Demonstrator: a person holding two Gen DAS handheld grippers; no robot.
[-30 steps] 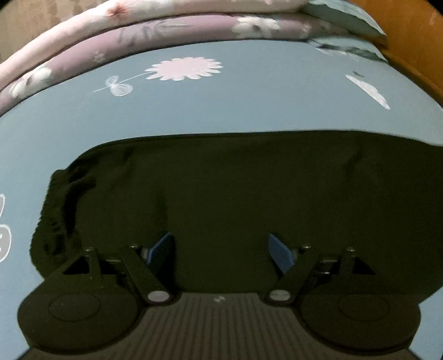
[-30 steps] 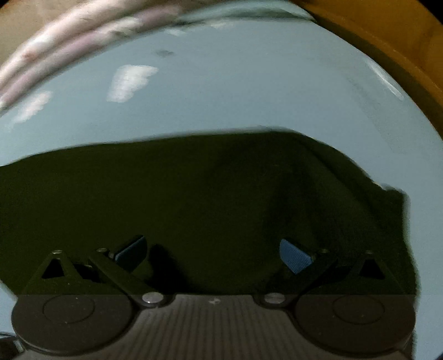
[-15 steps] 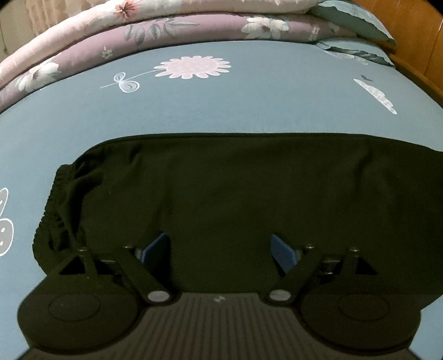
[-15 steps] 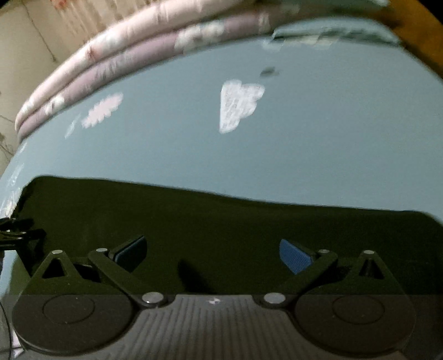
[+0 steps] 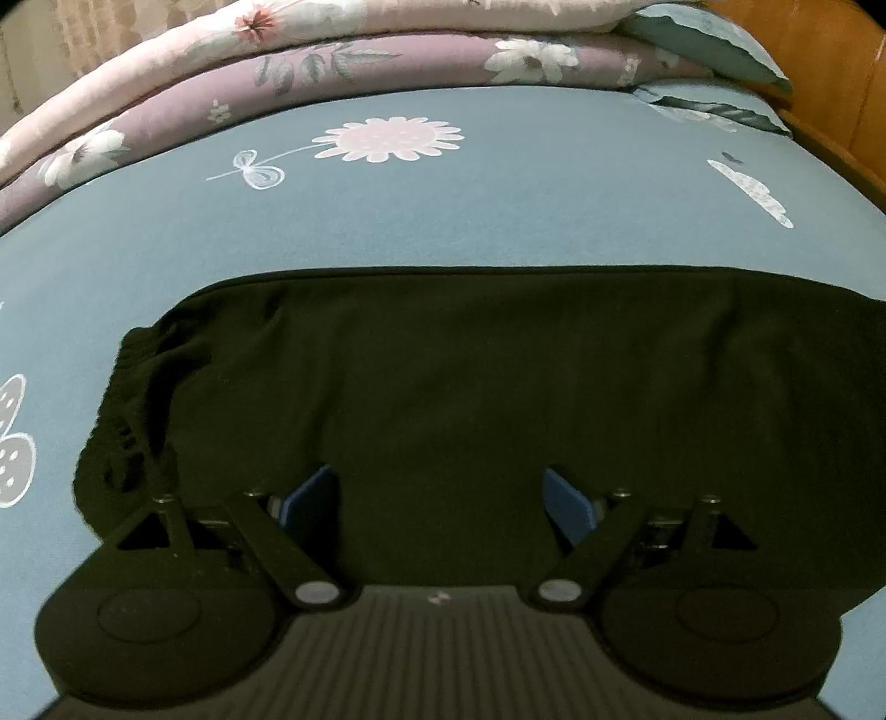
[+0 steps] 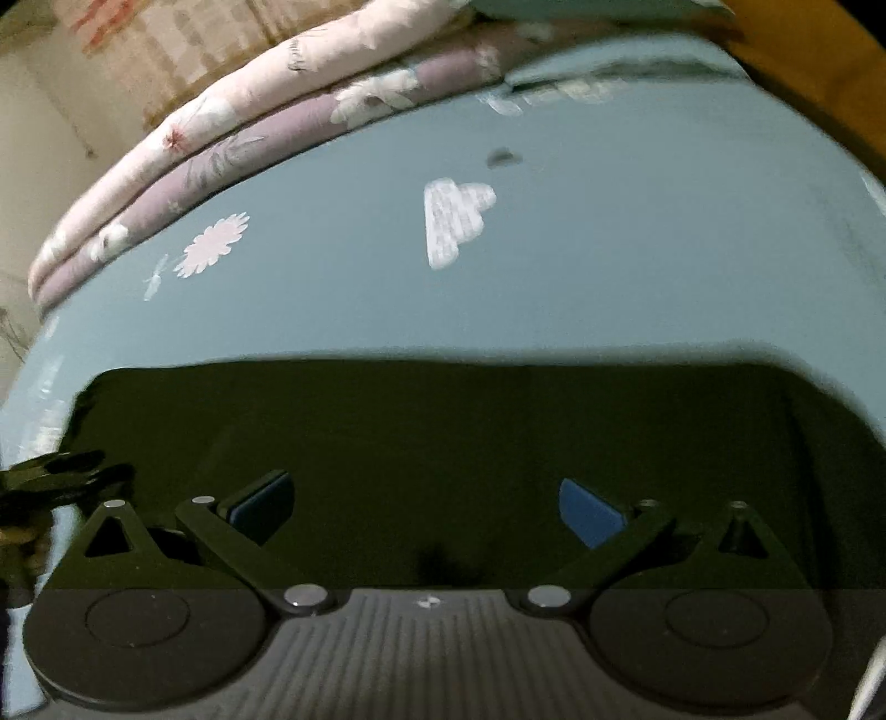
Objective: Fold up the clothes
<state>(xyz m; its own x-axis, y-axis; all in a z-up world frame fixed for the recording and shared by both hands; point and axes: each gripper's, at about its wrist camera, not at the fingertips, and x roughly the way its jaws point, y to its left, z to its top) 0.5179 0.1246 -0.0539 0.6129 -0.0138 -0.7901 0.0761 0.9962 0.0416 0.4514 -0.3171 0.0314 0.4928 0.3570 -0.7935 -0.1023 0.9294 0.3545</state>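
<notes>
A black garment [image 5: 498,376] lies flat across a blue bedsheet [image 5: 443,221], its far edge straight. Its gathered elastic waistband [image 5: 127,421] bunches at the left end. My left gripper [image 5: 440,498] hovers open over the near part of the cloth, blue pads wide apart and nothing between them. In the right wrist view the same black garment [image 6: 443,443] fills the lower half. My right gripper [image 6: 426,507] is also open above it, holding nothing. The other gripper's tip [image 6: 50,476] shows at the far left edge of that view.
Folded floral quilts in pink and mauve [image 5: 360,50] are stacked along the far side of the bed. A teal pillow [image 5: 709,39] and a wooden headboard [image 5: 819,72] sit at the far right. Printed flowers [image 5: 387,138] mark the sheet.
The right gripper has swung left along the garment, from its crumpled right end to a flatter stretch. The left gripper has barely shifted. Both stayed open.
</notes>
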